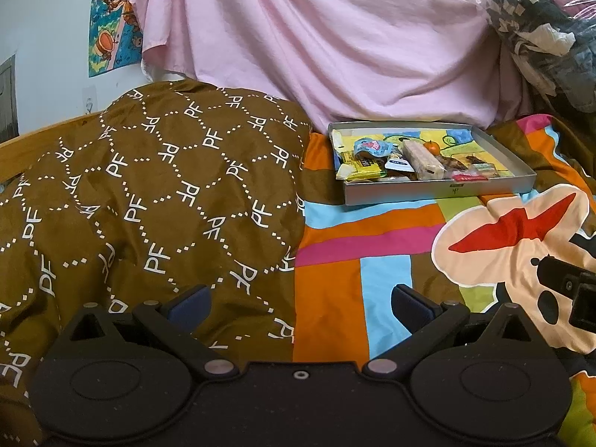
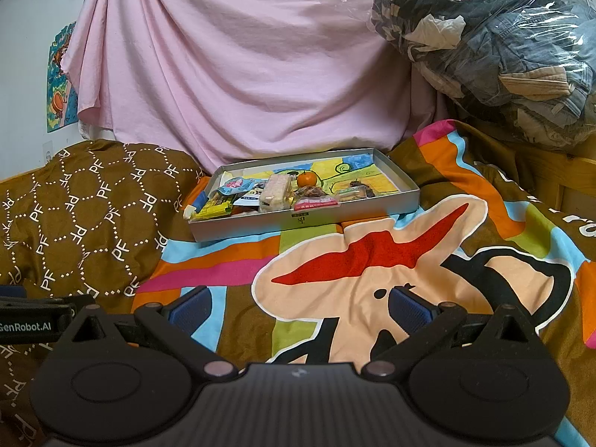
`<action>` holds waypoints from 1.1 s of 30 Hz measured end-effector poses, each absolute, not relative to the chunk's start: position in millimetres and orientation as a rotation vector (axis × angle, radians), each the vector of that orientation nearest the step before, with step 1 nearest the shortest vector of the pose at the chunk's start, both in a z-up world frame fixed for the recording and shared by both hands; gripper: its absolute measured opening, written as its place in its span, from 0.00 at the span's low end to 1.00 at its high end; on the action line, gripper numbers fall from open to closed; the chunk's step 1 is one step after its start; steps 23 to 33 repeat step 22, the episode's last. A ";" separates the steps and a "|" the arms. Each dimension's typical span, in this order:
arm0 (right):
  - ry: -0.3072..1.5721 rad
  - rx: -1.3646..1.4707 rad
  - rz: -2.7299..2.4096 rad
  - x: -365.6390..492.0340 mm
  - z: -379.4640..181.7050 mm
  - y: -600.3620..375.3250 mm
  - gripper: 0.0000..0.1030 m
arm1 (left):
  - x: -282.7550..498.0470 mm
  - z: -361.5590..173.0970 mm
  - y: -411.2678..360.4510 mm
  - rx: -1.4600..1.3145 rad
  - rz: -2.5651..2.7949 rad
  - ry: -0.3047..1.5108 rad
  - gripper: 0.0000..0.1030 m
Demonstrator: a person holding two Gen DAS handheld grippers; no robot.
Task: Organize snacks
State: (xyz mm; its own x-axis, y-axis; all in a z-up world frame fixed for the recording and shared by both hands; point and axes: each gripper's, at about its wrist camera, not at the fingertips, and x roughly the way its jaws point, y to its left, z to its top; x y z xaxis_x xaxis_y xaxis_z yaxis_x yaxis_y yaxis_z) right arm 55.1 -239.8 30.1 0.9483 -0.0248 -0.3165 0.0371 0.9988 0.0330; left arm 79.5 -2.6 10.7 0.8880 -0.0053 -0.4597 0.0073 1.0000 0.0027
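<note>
The left gripper (image 1: 300, 307) sat at the bottom centre of its frame with its blue-padded fingers (image 1: 190, 303) spread wide, holding nothing and touching nothing; below it lay the edge of a brown pillow (image 1: 149, 193) and a bright patterned bedsheet (image 1: 357, 242). The right gripper (image 2: 300, 307) was likewise spread wide and empty at the bottom centre of its own frame, above the cartoon print on the same sheet. The snacks (image 2: 268, 193) were gathered in a shallow grey tray (image 2: 298, 219) that rested on the sheet, right of centre in the upper half of the left view and near the middle of the right view, well apart from both grippers. Among them a small orange (image 2: 307, 178) sat beside a pale wrapped bar (image 2: 273, 192), with yellow and blue packets toward the tray's left end. A pink cloth (image 2: 238, 67) hung behind the tray, and a clear bag of clothes (image 2: 495, 44) filled the upper right of the right view.
</note>
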 end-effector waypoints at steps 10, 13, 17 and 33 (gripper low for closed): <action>0.322 0.039 -0.032 55.1 30.0 -239.5 1.00 | 78.6 10.9 -4.1 0.014 -0.010 0.472 0.99; 0.322 0.039 -0.032 55.0 29.8 -239.4 1.00 | 77.9 11.0 -4.8 0.018 -0.012 0.468 0.99; 0.323 0.039 -0.032 55.2 29.8 -239.4 1.00 | 77.7 10.9 -5.2 0.019 -0.015 0.470 0.99; 0.324 0.039 -0.033 54.9 29.1 -238.6 1.00 | 78.3 10.8 -6.6 0.023 -0.022 0.479 0.99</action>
